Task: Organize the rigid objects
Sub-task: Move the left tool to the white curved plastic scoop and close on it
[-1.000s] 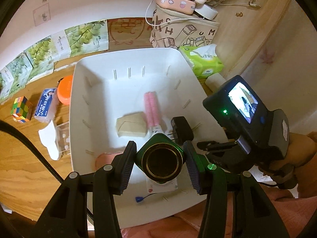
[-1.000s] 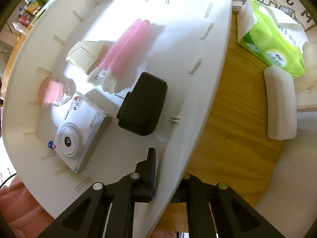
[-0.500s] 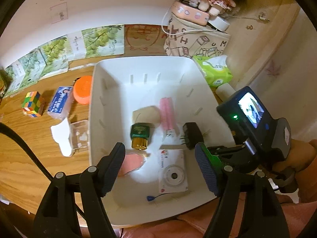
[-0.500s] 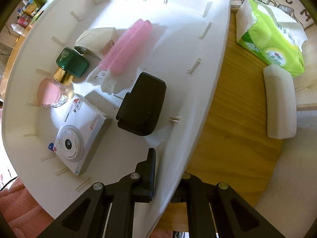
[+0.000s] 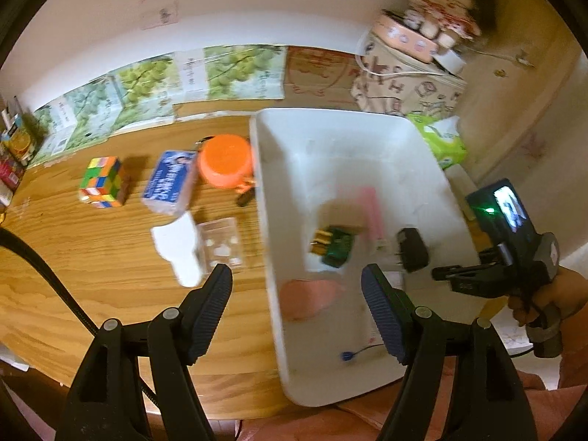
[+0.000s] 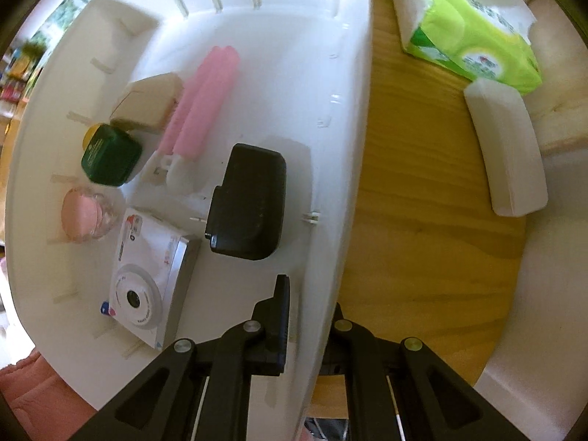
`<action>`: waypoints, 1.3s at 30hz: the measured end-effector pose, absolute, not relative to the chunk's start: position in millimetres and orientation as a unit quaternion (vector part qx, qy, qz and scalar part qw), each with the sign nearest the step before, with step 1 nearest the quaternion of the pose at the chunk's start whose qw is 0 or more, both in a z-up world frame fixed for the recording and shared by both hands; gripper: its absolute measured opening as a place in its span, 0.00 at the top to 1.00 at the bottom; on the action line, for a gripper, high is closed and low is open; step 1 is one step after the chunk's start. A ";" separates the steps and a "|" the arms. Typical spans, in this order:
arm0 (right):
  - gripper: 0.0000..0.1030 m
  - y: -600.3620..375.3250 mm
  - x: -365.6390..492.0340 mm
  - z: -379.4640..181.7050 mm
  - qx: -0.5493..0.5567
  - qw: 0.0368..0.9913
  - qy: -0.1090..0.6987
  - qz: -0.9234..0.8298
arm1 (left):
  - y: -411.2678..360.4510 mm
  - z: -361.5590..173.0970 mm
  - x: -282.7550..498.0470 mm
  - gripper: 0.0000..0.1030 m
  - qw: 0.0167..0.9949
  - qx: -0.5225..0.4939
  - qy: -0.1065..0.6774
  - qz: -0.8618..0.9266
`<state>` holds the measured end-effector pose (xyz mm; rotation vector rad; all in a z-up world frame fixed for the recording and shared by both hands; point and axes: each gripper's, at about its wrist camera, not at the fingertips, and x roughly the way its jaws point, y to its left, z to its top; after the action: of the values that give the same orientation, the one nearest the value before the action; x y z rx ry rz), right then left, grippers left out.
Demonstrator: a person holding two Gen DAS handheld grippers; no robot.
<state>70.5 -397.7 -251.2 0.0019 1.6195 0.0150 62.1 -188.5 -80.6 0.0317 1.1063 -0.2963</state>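
Observation:
A white bin (image 5: pixel 270 242) (image 6: pixel 352 117) sits on the wooden table. Inside it lie a green bottle with a gold cap (image 5: pixel 332 244) (image 6: pixel 110 156), a pink roller pair (image 6: pixel 204 110), a beige box (image 6: pixel 150 101), a black adapter (image 6: pixel 248 202) (image 5: pixel 413 250), a white camera (image 6: pixel 147 275) and a pink-lidded jar (image 6: pixel 86 213) (image 5: pixel 310 296). My left gripper (image 5: pixel 297 312) hangs open and empty over the bin's left wall. My right gripper (image 6: pixel 308 316) is shut on the bin's right wall, one finger inside and one outside.
Left of the bin on the table lie a colour cube (image 5: pixel 103 182), a blue tissue pack (image 5: pixel 171 182), an orange cup (image 5: pixel 226 165), a clear case (image 5: pixel 220 244) and a white piece (image 5: pixel 178 248). A green tissue pack (image 6: pixel 474 25) and a white case (image 6: pixel 505 147) lie right of the bin.
My left gripper let go of the green bottle, which now lies in the bin, then drew back and swung left over the bin's left wall. The right gripper kept its grip.

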 end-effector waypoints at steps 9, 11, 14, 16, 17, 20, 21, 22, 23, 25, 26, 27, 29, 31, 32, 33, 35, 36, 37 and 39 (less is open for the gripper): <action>0.92 -410.8 74.2 -255.2 0.033 0.689 0.723 -0.031 | -133.7 -84.8 79.1 0.26 0.837 -0.007 0.538 -0.099; 0.92 -413.2 75.1 -252.0 0.038 0.690 0.722 -0.037 | -121.8 -87.4 82.4 0.26 0.835 -0.013 0.543 -0.087; 0.92 -416.5 75.9 -250.8 0.047 0.690 0.721 -0.048 | -102.2 -95.3 91.7 0.26 0.826 -0.025 0.560 -0.064; 0.92 -417.9 71.2 -248.3 0.053 0.691 0.719 -0.055 | -92.4 -101.4 96.9 0.26 0.819 -0.032 0.570 -0.055; 0.92 -417.4 70.8 -249.9 0.057 0.691 0.719 -0.058 | -87.4 -105.2 99.2 0.26 0.815 -0.035 0.575 -0.052; 0.92 -419.6 67.5 -246.5 0.065 0.690 0.718 -0.066 | -77.1 -115.8 106.3 0.21 0.804 -0.045 0.592 -0.044; 0.92 -420.9 66.5 -246.6 0.066 0.690 0.718 -0.069 | -73.7 -119.6 108.0 0.21 0.799 -0.048 0.598 -0.043; 0.92 -422.3 67.3 -244.8 0.068 0.689 0.718 -0.072 | -70.9 -123.5 110.2 0.21 0.795 -0.051 0.603 -0.041; 0.92 -423.4 69.4 -241.6 0.069 0.689 0.718 -0.074 | -68.8 -127.1 112.2 0.21 0.791 -0.055 0.609 -0.042; 0.92 -426.9 72.0 -239.1 0.074 0.688 0.717 -0.080 | -65.6 -134.9 117.7 0.20 0.782 -0.059 0.618 -0.044; 0.92 -428.0 73.5 -238.0 0.076 0.688 0.717 -0.083 | -64.3 -138.9 121.1 0.20 0.779 -0.060 0.623 -0.041; 0.92 -430.0 74.0 -237.4 0.078 0.687 0.717 -0.086 | -63.0 -142.3 123.6 0.20 0.776 -0.060 0.627 -0.037; 0.92 -434.5 73.8 -240.2 0.081 0.686 0.718 -0.091 | -60.5 -149.4 128.3 0.20 0.772 -0.063 0.632 -0.034; 0.92 -436.4 76.1 -239.1 0.082 0.684 0.719 -0.093 | -58.7 -157.5 133.6 0.20 0.764 -0.068 0.640 -0.030; 0.92 -437.9 76.8 -238.8 0.083 0.683 0.719 -0.096 | -58.6 -160.4 135.9 0.20 0.762 -0.069 0.643 -0.031; 0.92 -438.9 77.3 -239.2 0.082 0.683 0.720 -0.097 | -59.2 -165.1 138.9 0.20 0.758 -0.069 0.647 -0.034; 0.92 -441.3 78.7 -238.8 0.083 0.681 0.721 -0.100 | -60.1 -170.3 143.2 0.20 0.757 -0.065 0.650 -0.036; 0.92 -441.6 79.2 -238.4 0.084 0.680 0.721 -0.101 | -60.9 -172.3 145.2 0.20 0.756 -0.063 0.651 -0.038; 0.92 -442.1 80.2 -237.4 0.084 0.680 0.721 -0.102 | -61.5 -174.2 147.2 0.20 0.755 -0.063 0.652 -0.038; 0.92 -444.1 81.6 -237.0 0.085 0.679 0.722 -0.105 | -64.2 -179.7 152.3 0.20 0.752 -0.060 0.655 -0.041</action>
<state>81.6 -444.1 -237.0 0.1904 1.6218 -0.2349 152.3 -64.2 -179.7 -0.1310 1.4315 -0.0890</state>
